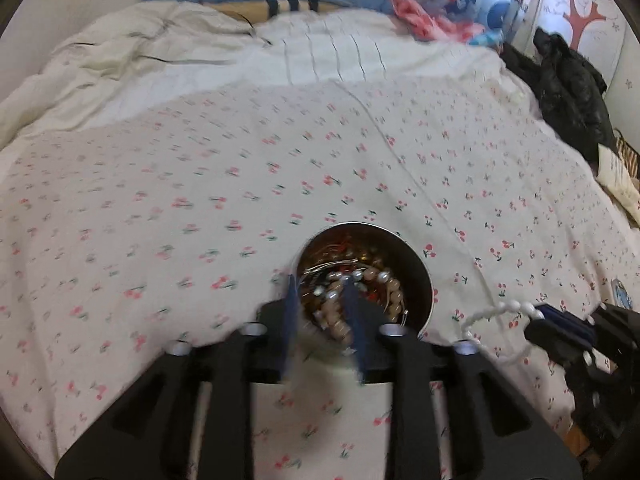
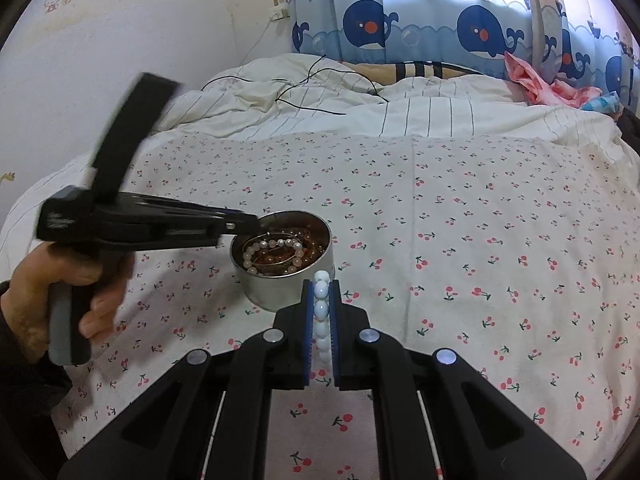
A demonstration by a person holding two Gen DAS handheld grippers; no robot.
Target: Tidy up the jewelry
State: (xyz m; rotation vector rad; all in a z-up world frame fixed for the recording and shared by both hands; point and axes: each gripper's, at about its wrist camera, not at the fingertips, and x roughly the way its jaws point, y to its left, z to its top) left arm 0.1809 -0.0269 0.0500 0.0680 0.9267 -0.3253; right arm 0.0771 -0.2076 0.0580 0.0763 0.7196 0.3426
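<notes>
A round metal tin (image 1: 416, 276) stands on the cherry-print bedsheet (image 1: 200, 208) and holds a heap of bracelets. A pink and pearl bead bracelet (image 1: 380, 280) lies on top of the heap. My left gripper (image 1: 320, 284) hangs over the tin's near rim with a clear gap between its blue pads, pressing on nothing. From the right wrist view, that left gripper (image 2: 244, 226) reaches over the tin (image 2: 280, 292) from the left, held by a hand (image 2: 60, 292). My right gripper (image 2: 322, 282) is shut on a white bead bracelet (image 2: 321, 308), just in front of the tin.
A rumpled striped quilt (image 2: 320, 108) with a black cable (image 2: 304, 92) lies at the far end of the bed. A black jacket (image 1: 568, 88) sits at the right edge, pink cloth (image 2: 536, 80) near the whale curtain. A wall runs along the left.
</notes>
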